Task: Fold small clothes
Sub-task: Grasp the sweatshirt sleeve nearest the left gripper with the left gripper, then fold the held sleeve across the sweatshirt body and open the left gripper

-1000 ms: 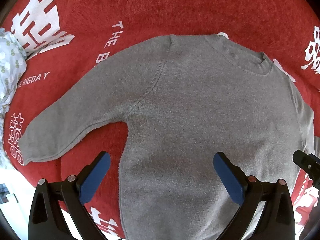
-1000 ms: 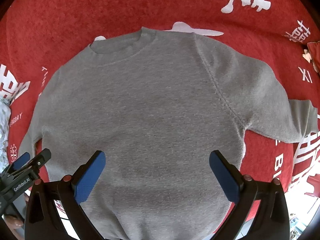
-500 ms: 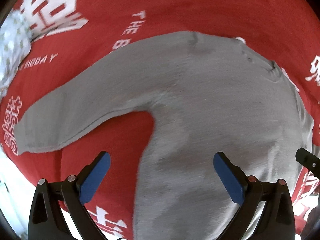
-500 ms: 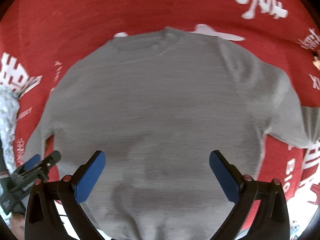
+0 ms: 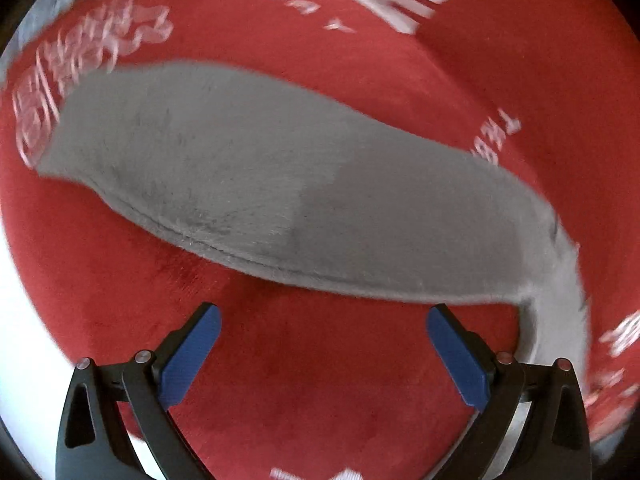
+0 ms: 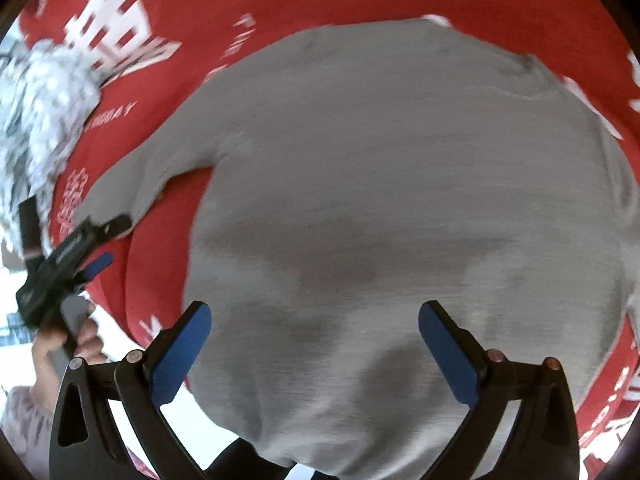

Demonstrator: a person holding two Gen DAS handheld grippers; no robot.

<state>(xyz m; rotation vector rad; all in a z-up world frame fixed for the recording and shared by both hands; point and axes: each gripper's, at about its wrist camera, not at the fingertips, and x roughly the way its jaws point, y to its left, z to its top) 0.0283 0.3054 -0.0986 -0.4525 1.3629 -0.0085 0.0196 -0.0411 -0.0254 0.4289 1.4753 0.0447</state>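
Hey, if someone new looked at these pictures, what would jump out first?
A grey sweater lies flat across a red blanket with white lettering. Its sleeve stretches out ahead of the open left claw. The right claw, also open, hovers over the sweater's body.

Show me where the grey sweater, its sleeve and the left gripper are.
grey sweater [image 6: 400, 184]: right wrist view, middle of the body.
sleeve [image 5: 240, 168]: left wrist view, middle of the sleeve.
left gripper [image 5: 320, 354]: left wrist view, between the fingertips.
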